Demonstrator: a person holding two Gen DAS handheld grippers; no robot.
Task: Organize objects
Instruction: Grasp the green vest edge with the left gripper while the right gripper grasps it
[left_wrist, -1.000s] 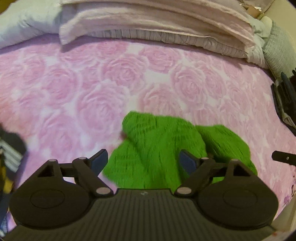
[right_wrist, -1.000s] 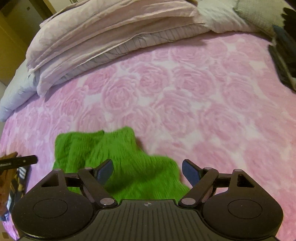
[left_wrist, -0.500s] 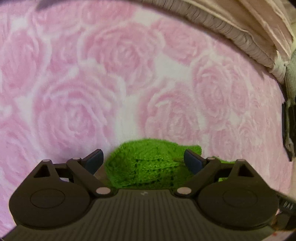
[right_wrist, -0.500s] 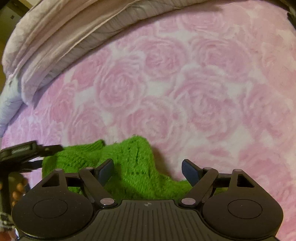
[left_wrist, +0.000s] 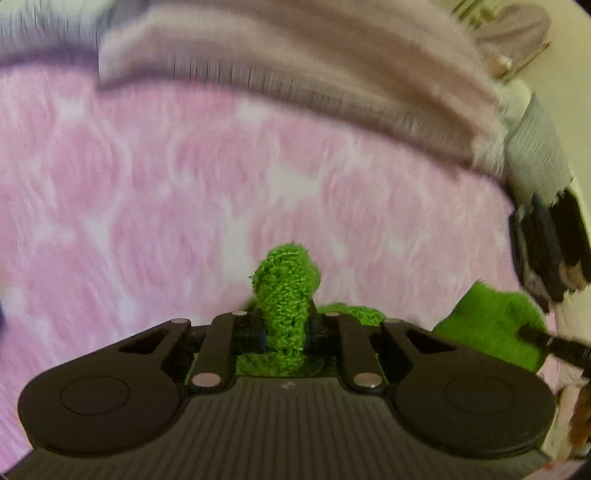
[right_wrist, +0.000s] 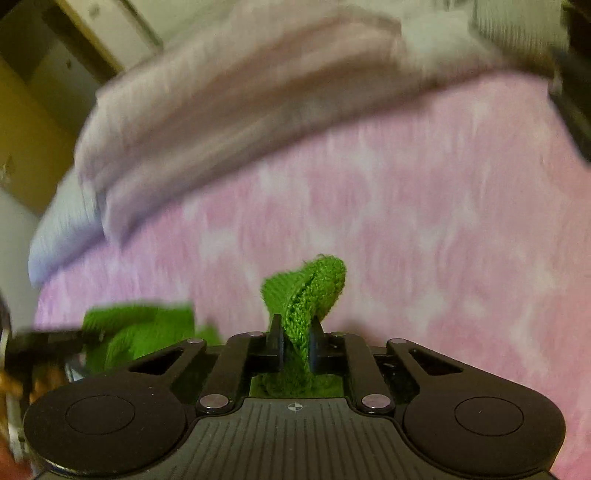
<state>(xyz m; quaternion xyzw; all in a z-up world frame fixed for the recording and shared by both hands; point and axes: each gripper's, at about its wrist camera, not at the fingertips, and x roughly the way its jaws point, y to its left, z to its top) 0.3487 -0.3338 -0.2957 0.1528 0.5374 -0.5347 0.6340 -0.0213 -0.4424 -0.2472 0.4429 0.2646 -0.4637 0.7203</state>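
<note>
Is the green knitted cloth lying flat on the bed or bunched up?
Bunched: both grippers pinch folds of the green knitted cloth that stand up.

Light: soft, warm, dim indoor, no glare.
Blur: pink bedspread (left_wrist: 184, 221) and pillows (right_wrist: 221, 110) smeared by motion.
Sharp: green knit cloth (left_wrist: 286, 295).
Edges: fisheye bending, dark corners.

Bedroom, rose-patterned bedspread (left_wrist: 184, 206), folded bedding (left_wrist: 295, 62)

wrist views angled down, sharing bedspread (left_wrist: 184, 221)
</note>
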